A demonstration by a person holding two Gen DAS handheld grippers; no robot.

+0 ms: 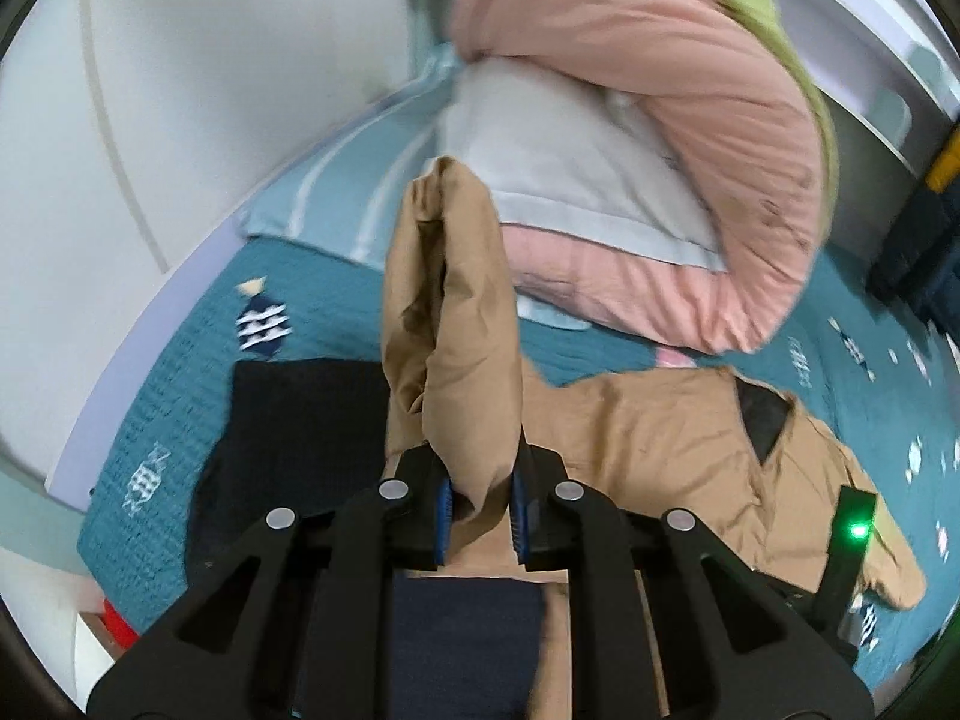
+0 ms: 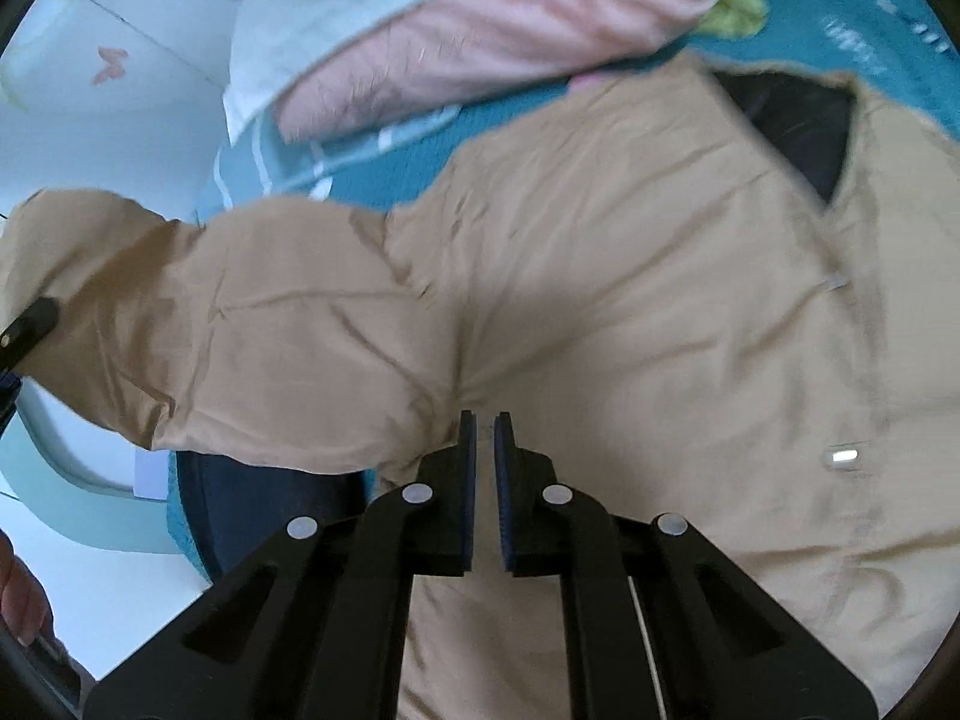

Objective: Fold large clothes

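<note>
A large tan jacket (image 2: pixel 630 276) with a dark lining at the collar (image 2: pixel 798 120) lies spread on the teal bedspread (image 1: pixel 180 396). My left gripper (image 1: pixel 480 504) is shut on the jacket's tan sleeve (image 1: pixel 456 324), which stands lifted up between the blue pads. The jacket body also shows in the left wrist view (image 1: pixel 660 438). My right gripper (image 2: pixel 485 438) hovers just over the jacket near the armpit, jaws nearly closed with a narrow gap and nothing between them. The lifted sleeve runs to the left in the right wrist view (image 2: pixel 180 312).
A dark navy garment (image 1: pixel 300 420) lies under the jacket's left side. A pink quilt (image 1: pixel 690 120), a white pillow (image 1: pixel 570 162) and a striped blue pillow (image 1: pixel 360 192) are heaped at the head of the bed. The white wall (image 1: pixel 150 120) is to the left.
</note>
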